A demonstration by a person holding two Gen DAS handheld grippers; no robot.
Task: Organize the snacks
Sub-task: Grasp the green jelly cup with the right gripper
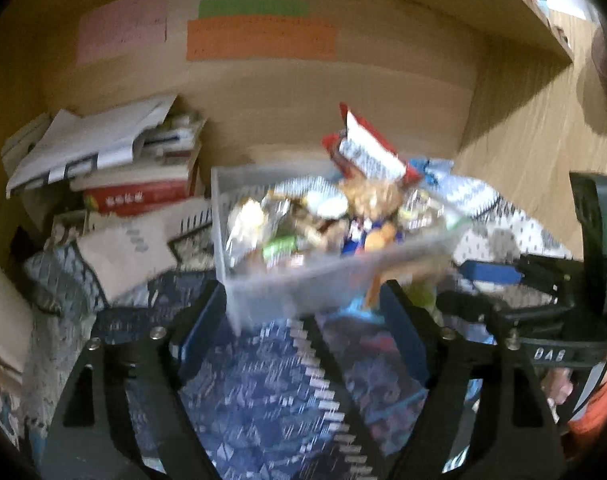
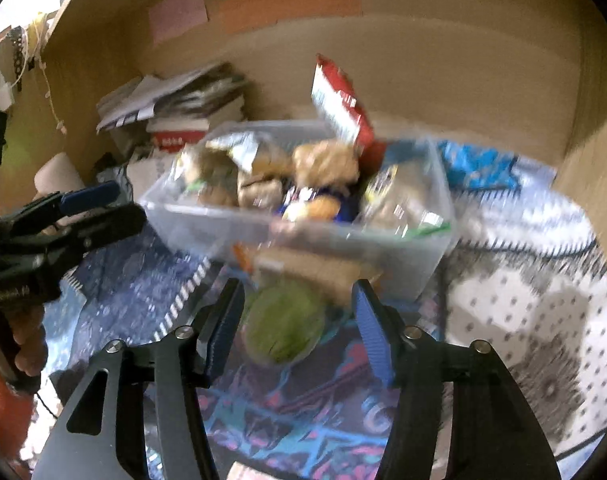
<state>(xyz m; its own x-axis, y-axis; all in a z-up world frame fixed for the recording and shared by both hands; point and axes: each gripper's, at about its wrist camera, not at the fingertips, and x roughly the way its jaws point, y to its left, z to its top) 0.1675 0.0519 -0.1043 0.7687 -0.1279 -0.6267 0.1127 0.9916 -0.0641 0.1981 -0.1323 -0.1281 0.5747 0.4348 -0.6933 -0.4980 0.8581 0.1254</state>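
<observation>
A clear plastic bin [image 1: 263,280] [image 2: 431,248] full of wrapped snacks stands on a patterned cloth. A red and white packet [image 1: 367,152] [image 2: 339,100] sticks up from its back. My left gripper [image 1: 307,304] is open and empty, its fingers just short of the bin's near wall. My right gripper [image 2: 299,304] is open and empty, with a green snack pack [image 2: 283,328] lying on the cloth between its fingers, in front of the bin. A blue packet [image 2: 479,164] lies right of the bin. Both views are blurred.
A pile of books and papers [image 1: 115,160] [image 2: 183,104] lies at the back left against the wooden wall. A wooden shelf [image 1: 515,4] hangs above on the right. The right gripper shows in the left wrist view [image 1: 503,276], and the left one in the right wrist view [image 2: 71,208].
</observation>
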